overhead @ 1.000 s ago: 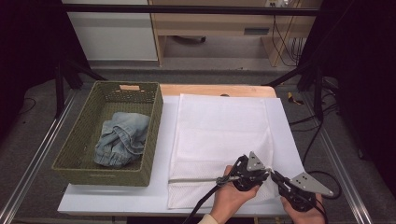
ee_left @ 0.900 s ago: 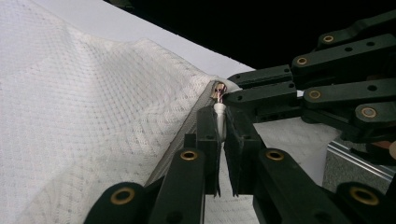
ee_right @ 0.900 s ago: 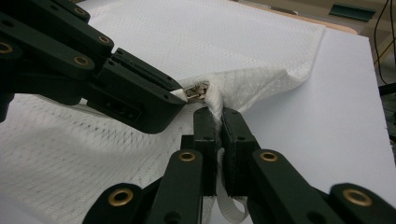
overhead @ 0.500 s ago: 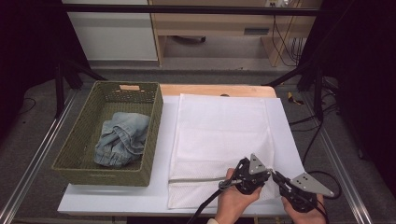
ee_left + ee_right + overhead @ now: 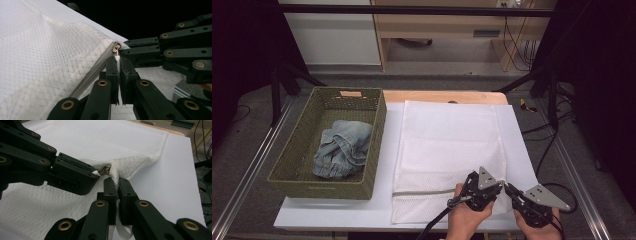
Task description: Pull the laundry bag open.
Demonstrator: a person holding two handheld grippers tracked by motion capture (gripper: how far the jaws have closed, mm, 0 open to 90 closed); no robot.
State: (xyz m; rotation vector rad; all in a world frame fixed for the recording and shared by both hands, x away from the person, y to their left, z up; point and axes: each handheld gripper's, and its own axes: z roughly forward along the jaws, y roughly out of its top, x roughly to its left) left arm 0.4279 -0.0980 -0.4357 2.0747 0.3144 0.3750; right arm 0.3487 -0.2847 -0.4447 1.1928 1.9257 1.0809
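A white mesh laundry bag (image 5: 452, 150) lies flat on the white board (image 5: 342, 212) covering the table, just right of a green woven basket (image 5: 312, 185) that holds a crumpled pair of blue jeans (image 5: 343, 149). Both hands work at the bag's near right corner, close to the table's front edge.

The left gripper (image 5: 498, 187) has its jaws pressed together on the small white zipper pull (image 5: 117, 60); in the left gripper view the pull stands pinched between the two black pads, with the metal slider (image 5: 116, 48) right above it at the end of the grey zipper (image 5: 96, 70). The zipper runs back across the bag towards the basket and looks closed along the stretch I can see.

The right gripper (image 5: 508, 188) sits just beside the left one, tips nearly touching. Its jaws are clamped on a fold of the bag's fabric (image 5: 115, 176) right beside the slider (image 5: 105, 170), and the cloth bunches up into a little ridge there. A white loop of tape (image 5: 123, 233) hangs down between its jaws near the bottom of the right gripper view
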